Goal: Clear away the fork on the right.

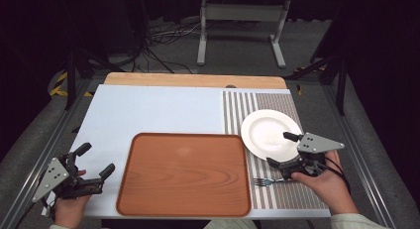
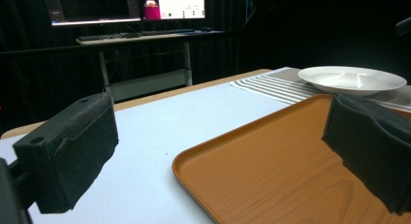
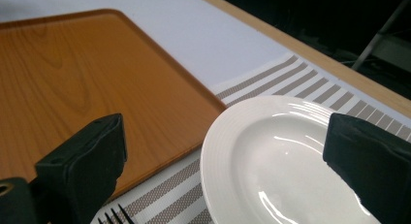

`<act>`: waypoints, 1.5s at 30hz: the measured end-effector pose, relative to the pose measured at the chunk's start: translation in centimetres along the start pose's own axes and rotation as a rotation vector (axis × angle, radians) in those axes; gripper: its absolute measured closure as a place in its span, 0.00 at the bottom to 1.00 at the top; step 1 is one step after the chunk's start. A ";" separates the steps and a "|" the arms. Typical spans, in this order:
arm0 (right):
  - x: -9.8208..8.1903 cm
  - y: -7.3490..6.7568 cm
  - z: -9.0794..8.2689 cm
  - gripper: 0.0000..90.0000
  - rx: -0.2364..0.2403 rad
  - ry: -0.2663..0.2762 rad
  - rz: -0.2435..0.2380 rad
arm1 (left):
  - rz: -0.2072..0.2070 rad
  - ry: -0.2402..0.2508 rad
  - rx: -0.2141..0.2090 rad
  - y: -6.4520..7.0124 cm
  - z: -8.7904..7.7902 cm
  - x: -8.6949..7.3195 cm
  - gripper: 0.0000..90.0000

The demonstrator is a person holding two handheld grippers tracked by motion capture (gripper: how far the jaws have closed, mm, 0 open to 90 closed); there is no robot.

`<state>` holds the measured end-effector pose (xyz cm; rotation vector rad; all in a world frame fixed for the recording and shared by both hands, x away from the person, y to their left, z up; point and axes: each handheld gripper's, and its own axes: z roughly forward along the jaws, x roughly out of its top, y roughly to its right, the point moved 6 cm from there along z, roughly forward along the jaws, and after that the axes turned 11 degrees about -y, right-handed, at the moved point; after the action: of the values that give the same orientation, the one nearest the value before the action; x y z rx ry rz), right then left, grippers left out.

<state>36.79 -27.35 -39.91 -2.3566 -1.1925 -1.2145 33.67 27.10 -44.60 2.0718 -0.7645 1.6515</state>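
Both hands are waiting; left gripper (image 1: 94, 164) and right gripper (image 1: 283, 149) gaping empty; probably reaching next for the plate (image 1: 270, 133).

A white plate (image 1: 270, 132) sits on a grey-and-white striped mat (image 1: 277, 189) (beside an orange-brown wood-grain tray (image 1: 184, 173)).

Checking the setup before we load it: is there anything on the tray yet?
No. In the high view the tray is bare, while the plate and fork lie on the striped mat.
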 end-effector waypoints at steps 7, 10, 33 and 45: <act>0.1 0.0 0.2 0.04 0.014 -0.101 -0.048 | -0.002 0.004 0.002 -0.1 0.0 0.0 0.00; 0.0 0.1 0.3 0.05 0.015 -0.145 -0.069 | -0.006 0.005 0.002 -0.1 -0.1 0.0 0.00; -1.1 0.1 0.0 0.09 0.078 -0.493 -0.239 | -0.011 0.002 0.002 -0.1 -0.1 -0.1 0.00; -2.4 -0.3 0.4 0.15 0.165 -0.632 -0.305 | -0.009 0.000 -0.001 0.0 0.0 -0.1 0.00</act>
<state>35.99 -28.24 -42.03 -2.5715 -1.8094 -0.3925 33.69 27.13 -44.69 2.0722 -0.7549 1.6458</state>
